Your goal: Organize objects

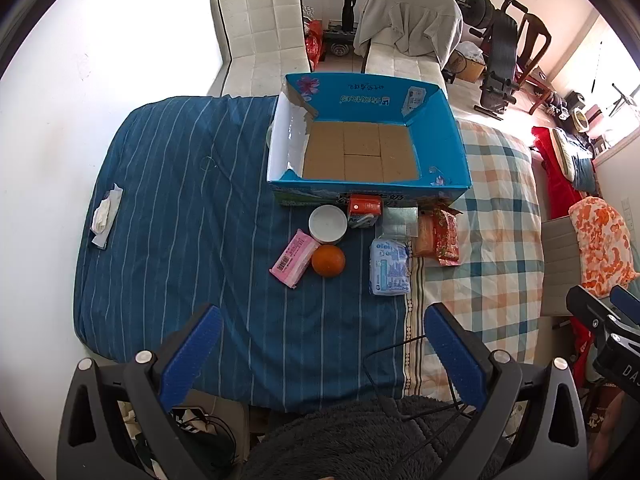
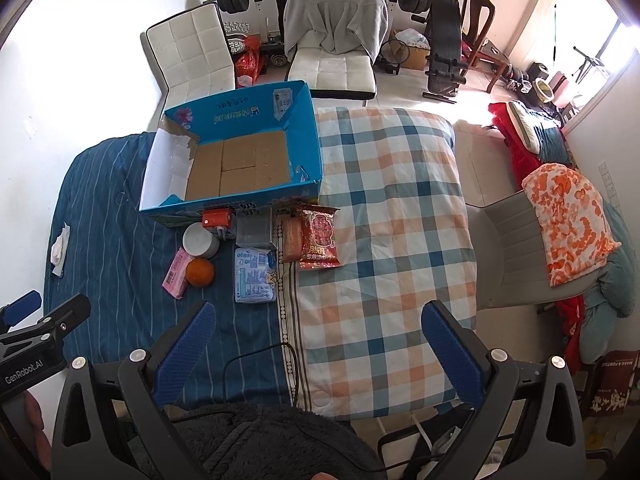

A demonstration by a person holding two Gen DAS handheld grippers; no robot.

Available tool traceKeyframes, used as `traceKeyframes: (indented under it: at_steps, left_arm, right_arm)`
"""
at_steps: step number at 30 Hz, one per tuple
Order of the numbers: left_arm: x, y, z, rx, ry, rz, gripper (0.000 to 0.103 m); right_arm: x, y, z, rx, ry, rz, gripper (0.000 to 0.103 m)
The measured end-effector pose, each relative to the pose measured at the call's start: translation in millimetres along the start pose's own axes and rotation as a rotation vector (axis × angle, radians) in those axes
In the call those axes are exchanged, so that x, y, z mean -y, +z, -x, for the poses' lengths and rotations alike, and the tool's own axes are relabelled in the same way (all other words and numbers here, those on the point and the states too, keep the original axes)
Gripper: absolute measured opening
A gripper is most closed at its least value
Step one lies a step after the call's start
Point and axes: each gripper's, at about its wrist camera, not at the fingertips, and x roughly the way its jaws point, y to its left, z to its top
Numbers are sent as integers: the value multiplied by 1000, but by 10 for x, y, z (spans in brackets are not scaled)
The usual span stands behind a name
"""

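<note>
- Two cloths are spread over the table: a blue striped cloth (image 1: 180,208) on one side and a checked cloth (image 2: 392,216) on the other.
- White chairs (image 2: 192,52) and weight-training gear (image 2: 444,40) are seen beyond the table's far edge.
- An open blue cardboard box (image 1: 452,140) is set at the far part of the table; only its brown bottom is seen inside.
- The task's things are grouped just in front of the box: a white round tub (image 1: 328,224), a red carton (image 1: 363,209) beside it, a pink packet (image 1: 295,258), an orange (image 1: 328,261) touching that packet, a light-blue packet (image 1: 390,266) and a red snack bag (image 2: 320,238).
- A crumpled tissue (image 1: 106,216) is left well apart, near the striped cloth's edge.
- The left tool (image 1: 322,354) is held wide, with nothing between its blue pads (image 1: 191,356), near the table's front edge.
- The right tool (image 2: 320,350) is likewise held wide and unloaded, over the seam between the two cloths.
</note>
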Motion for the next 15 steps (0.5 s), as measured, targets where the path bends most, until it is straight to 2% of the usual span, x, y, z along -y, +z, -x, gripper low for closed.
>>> traceKeyframes:
  at_steps: [15]
  left_arm:
    - [-22,-12,9,-1,-13,-10,103]
  right_arm:
    - [30,-20,-39,-113,18,-75,103]
